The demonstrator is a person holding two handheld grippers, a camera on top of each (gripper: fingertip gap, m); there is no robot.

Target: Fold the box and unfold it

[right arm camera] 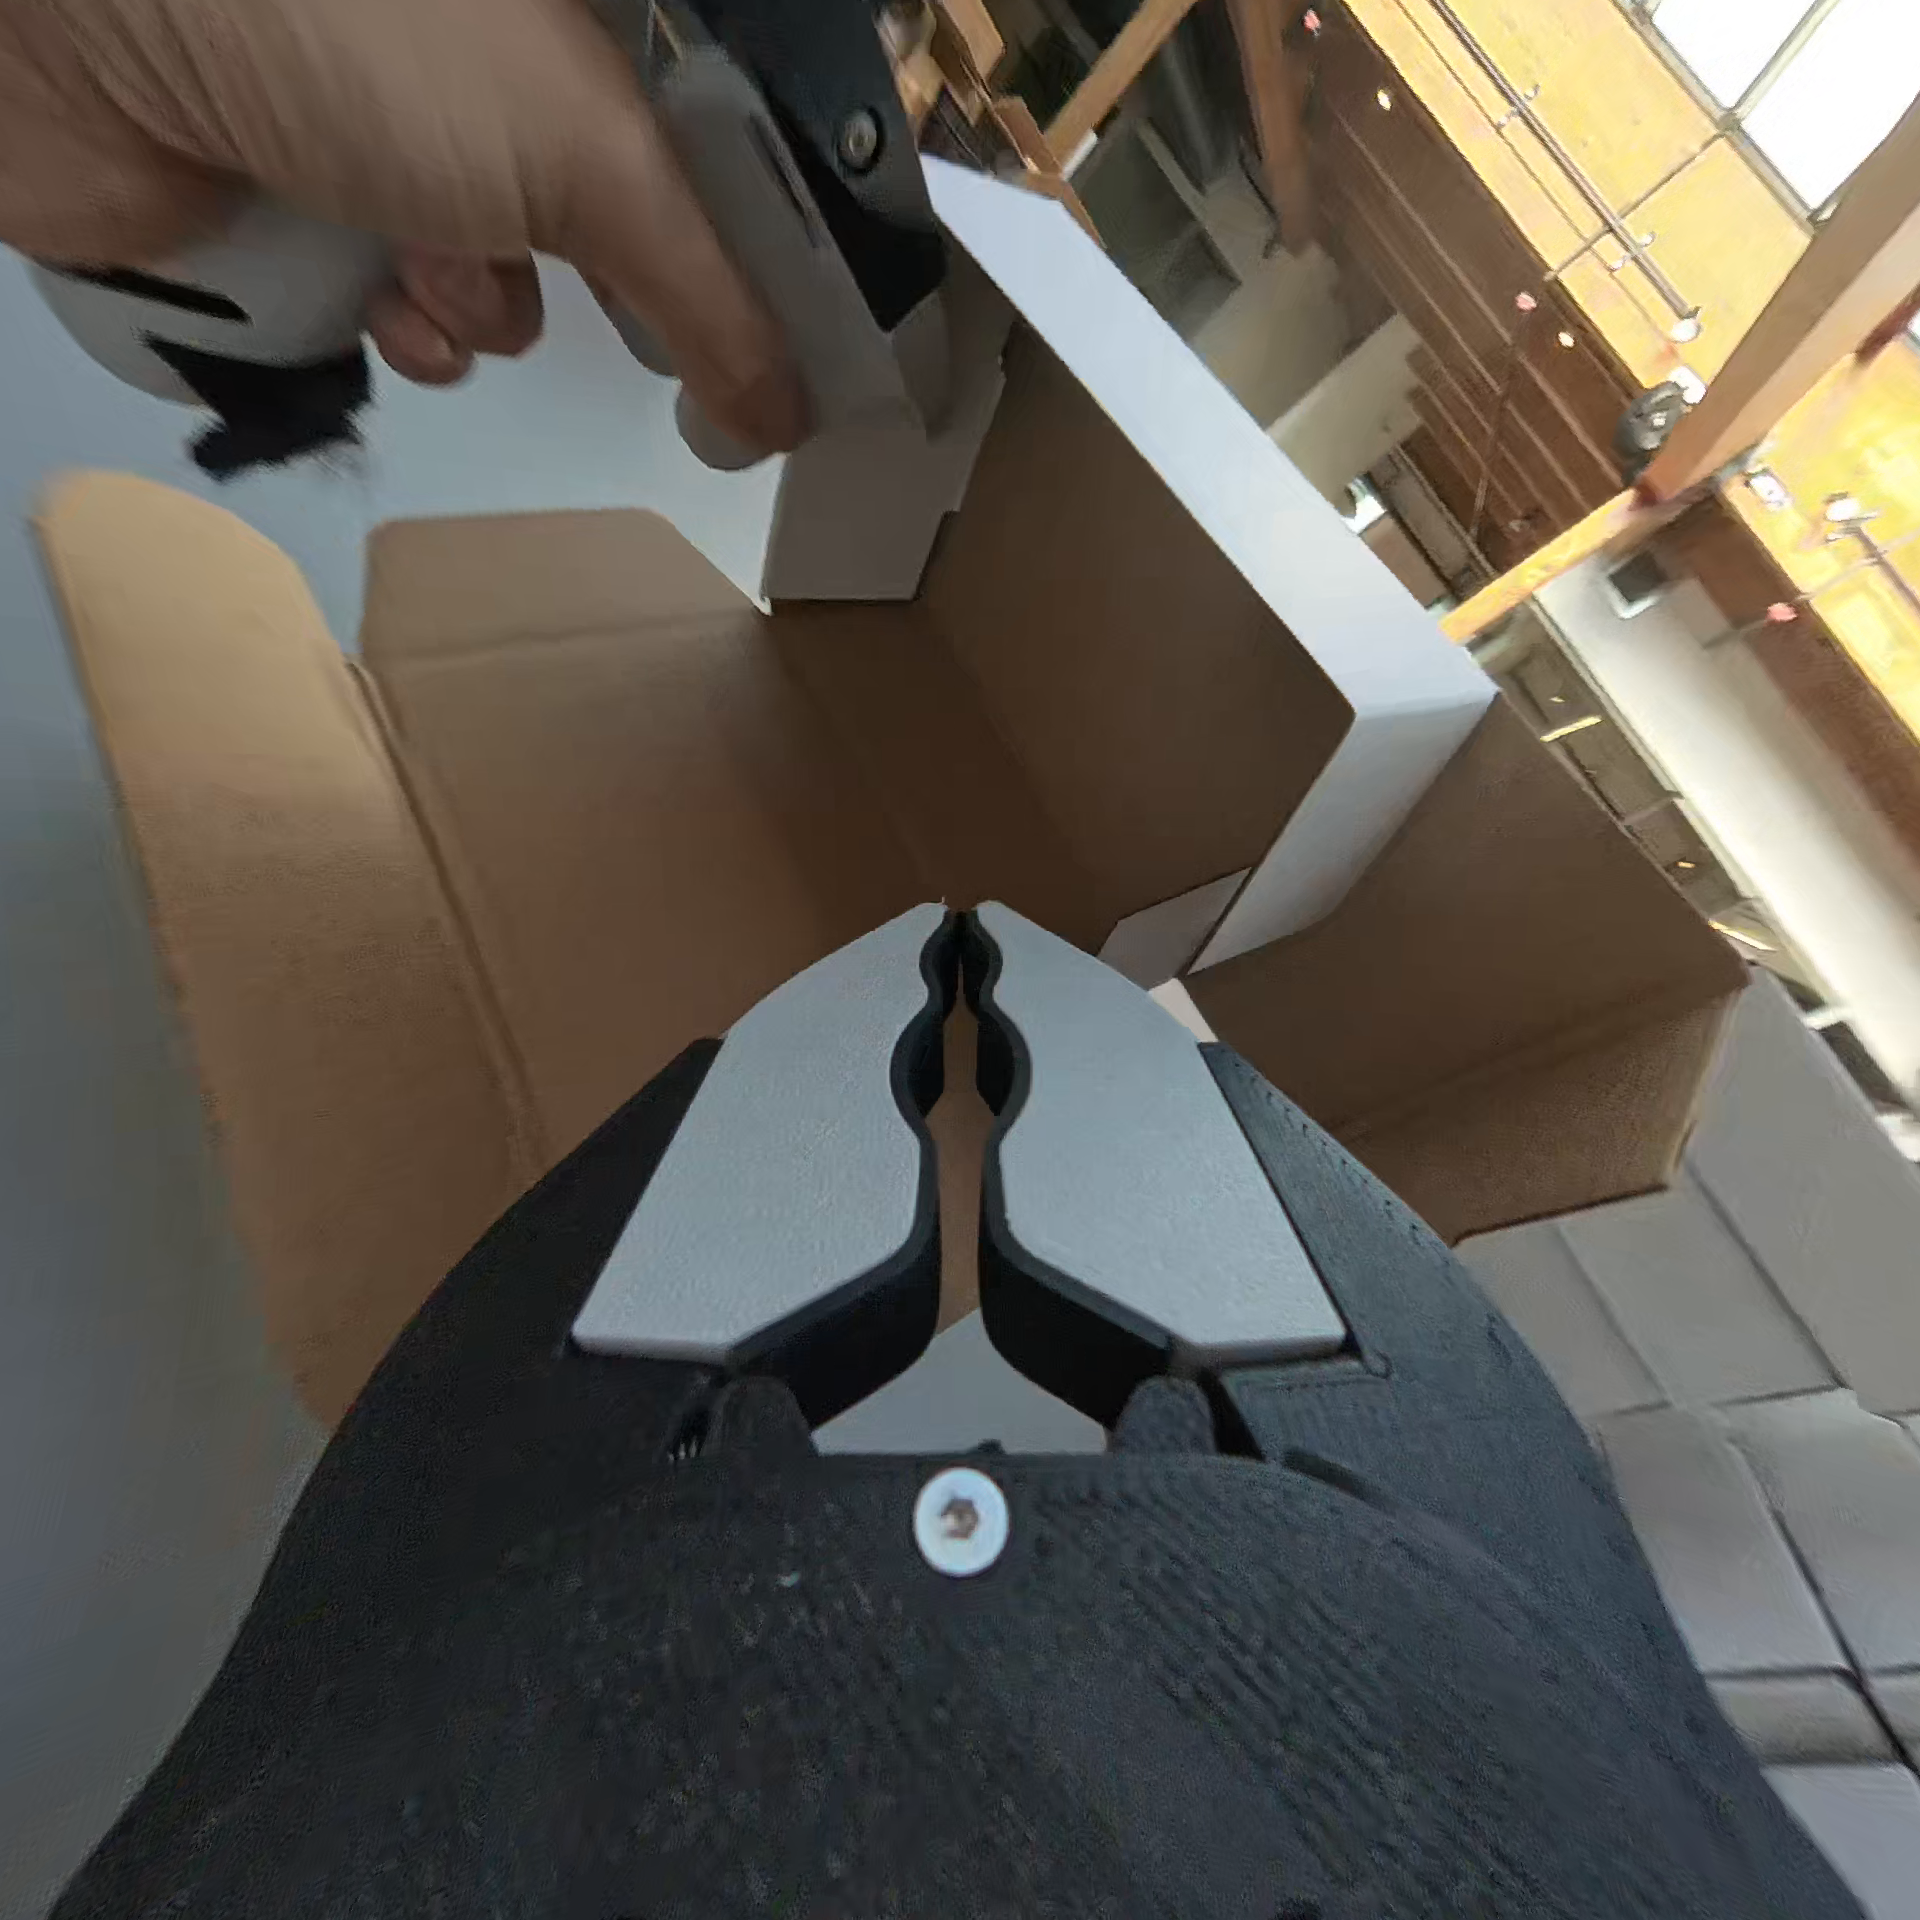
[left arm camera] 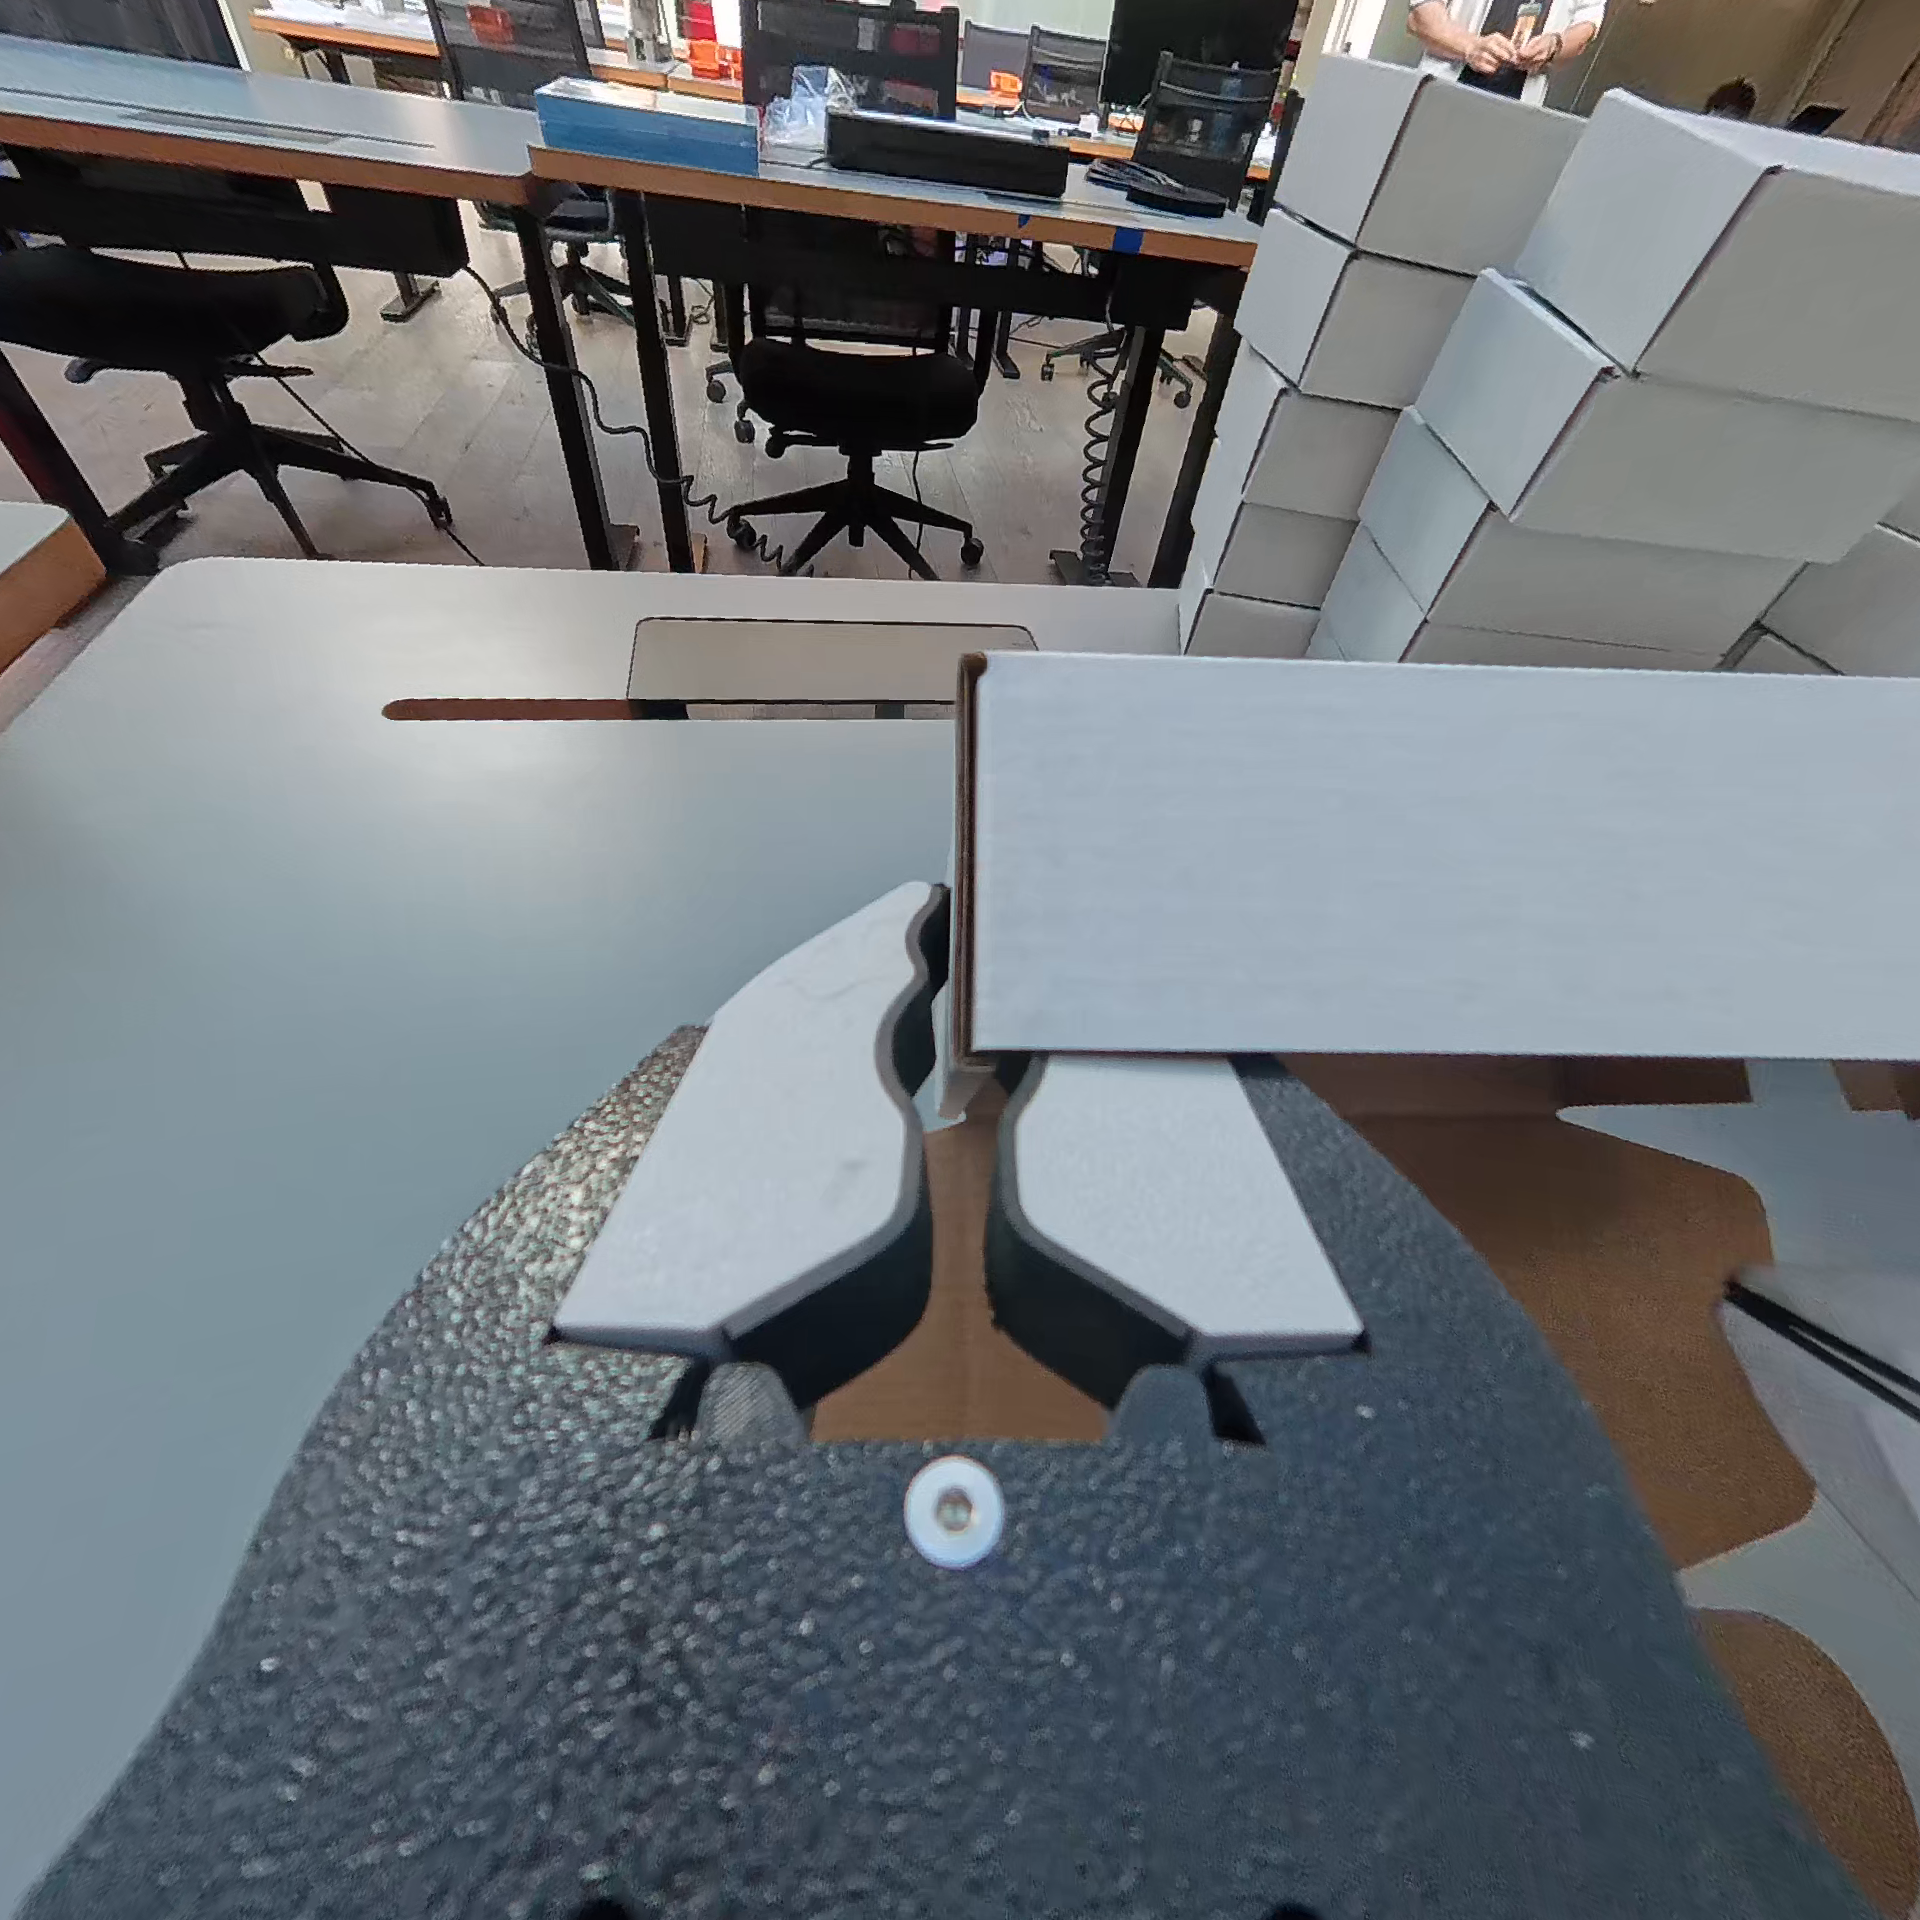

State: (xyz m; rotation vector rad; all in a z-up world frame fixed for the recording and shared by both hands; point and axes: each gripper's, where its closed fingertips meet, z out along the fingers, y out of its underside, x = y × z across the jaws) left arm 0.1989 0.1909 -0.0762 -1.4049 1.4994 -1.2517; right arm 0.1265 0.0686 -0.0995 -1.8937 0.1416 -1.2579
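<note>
The cardboard box is white outside and brown inside and lies partly folded on the grey table (left arm camera: pixel 416 831). One long white wall (left arm camera: pixel 1455 862) stands upright. My left gripper (left arm camera: pixel 964 971) is shut on the end of this wall, with a folded corner flap between its fingers; its right fingertip is hidden behind the panel. In the right wrist view the brown floor of the box (right arm camera: pixel 623 779) lies flat and the upright wall (right arm camera: pixel 1247 540) runs along its far side. My right gripper (right arm camera: pixel 956 920) is shut and empty, hovering over the brown floor. The left gripper (right arm camera: pixel 883 343) shows at the top, pinching the white flap.
A stack of folded white boxes (left arm camera: pixel 1558 416) stands at the table's right, also seen in the right wrist view (right arm camera: pixel 1766 1455). A person's hand (right arm camera: pixel 416 156) holds the left gripper. The table has a cable slot (left arm camera: pixel 665 710). Desks and office chairs (left arm camera: pixel 862 384) stand beyond.
</note>
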